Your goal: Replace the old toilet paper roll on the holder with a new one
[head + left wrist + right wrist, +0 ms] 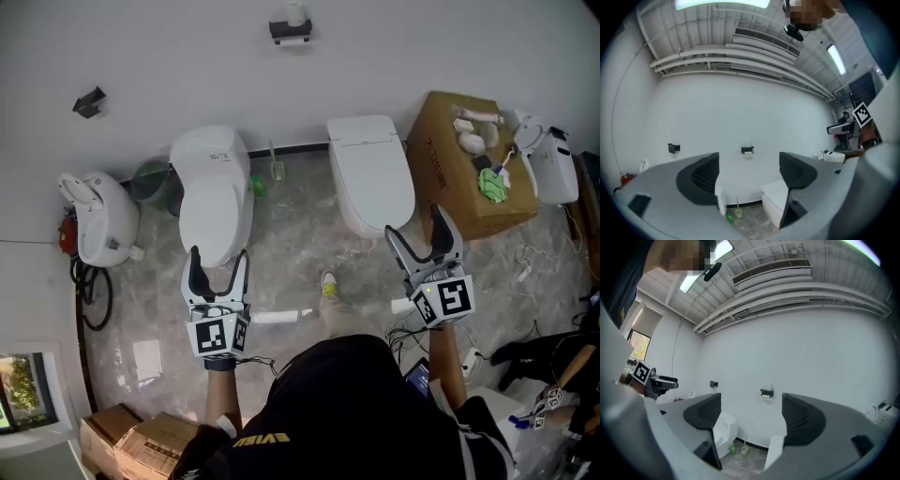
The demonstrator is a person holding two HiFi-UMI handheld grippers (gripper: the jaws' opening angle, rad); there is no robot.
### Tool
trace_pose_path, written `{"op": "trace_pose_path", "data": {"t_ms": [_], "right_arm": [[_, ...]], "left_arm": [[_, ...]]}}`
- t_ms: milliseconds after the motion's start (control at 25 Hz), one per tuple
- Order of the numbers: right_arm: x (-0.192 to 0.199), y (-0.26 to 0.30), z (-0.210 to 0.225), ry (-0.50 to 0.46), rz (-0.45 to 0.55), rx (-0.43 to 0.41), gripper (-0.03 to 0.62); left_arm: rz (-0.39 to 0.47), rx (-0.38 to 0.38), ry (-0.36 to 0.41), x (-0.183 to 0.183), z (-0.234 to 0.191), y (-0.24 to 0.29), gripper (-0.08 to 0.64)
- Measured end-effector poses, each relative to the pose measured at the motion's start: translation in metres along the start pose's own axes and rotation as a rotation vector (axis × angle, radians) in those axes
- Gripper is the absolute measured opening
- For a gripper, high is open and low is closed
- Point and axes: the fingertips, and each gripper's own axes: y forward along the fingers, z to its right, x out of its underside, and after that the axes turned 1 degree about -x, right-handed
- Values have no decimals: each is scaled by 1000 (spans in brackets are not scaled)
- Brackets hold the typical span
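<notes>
Left gripper [218, 261]: jaws wide apart, nothing between them. Right gripper [417, 230]: the same, wide and empty. Both are held low in front of you, above the floor before the two toilets [216, 192], and well apart from the target.

The holder [290, 29] is fixed high on the wall [422, 47], between and above the toilets. The old roll [296, 13] shows as a small white shape at the holder, too small to tell how much paper is left.

No new roll is confirmed. White items [469, 142] lie on the box [441, 159] at your right. They may be rolls, but I can't say so from here.

Handling, as a judgement: a roll is light and soft and crushes easily, so close gently. Take it across the outer curve near the middle. A spent core would be lighter and flimsier, and would flatten under a firm squeeze. The paper tail may unwind if it snags.

Task status: not begun — approach to the holder is outstanding.
</notes>
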Motion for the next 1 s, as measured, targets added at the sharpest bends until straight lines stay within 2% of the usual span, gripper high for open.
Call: {"op": "trace_pose_path", "data": {"t_ms": [200,360,560,840,1000], "right_arm": [[-4,72,61,-1,16,9,399],[-9,122,94,-18,17,5,397],[3,161,136,2,14,23,397],[20,226,140,14,-13,-46,397],[30,264,149,13,-23,-45,397]], "left_arm": [[-12,10,30,0,8,86,394],[-1,-4,4,1,2,145,394],[-3,-3,49,-6,5,198,394],[1,-30,68,-6,-16,249,394],[3,-29,68,1,-31,289,394]]}}
